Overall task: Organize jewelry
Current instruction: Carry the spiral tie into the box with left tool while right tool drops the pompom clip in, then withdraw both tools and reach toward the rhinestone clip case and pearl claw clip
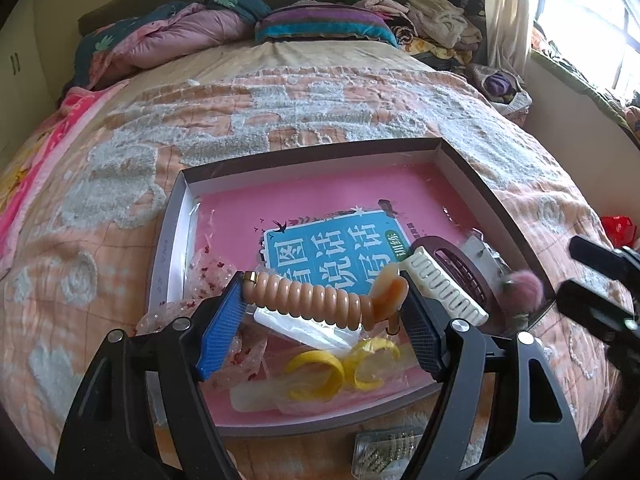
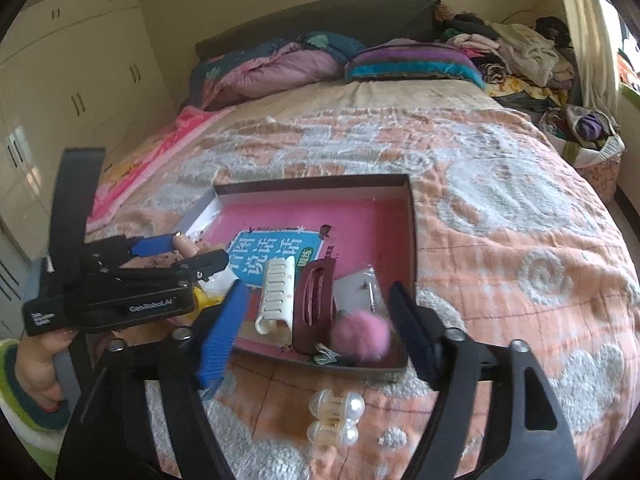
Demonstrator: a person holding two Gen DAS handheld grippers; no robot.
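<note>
Pearl clip point(image 2: 336, 420) before crowded box point(image 2: 412, 240)

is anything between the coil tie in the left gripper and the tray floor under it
Yes. The left gripper holds the coil tie over the tray, and right below lie a clear packet and yellow rings, so it would land on those rather than on bare pink floor.

Bedroom. Bed point(image 2: 500, 208) fills frame centre, peach-and-white tufted bedspread point(image 1: 280, 120). Dark headboard point(image 2: 320, 16) top centre; crumpled quilt point(image 2: 272, 68), striped pillow point(image 2: 412, 64) below it. Clothes pile point(image 2: 516, 52) upper right. Cream wardrobe point(image 2: 68, 68) with dark handles upper left. Bright window point(image 1: 588, 12) with pale curtain point(image 1: 506, 12) upper right, daylight in.
</note>
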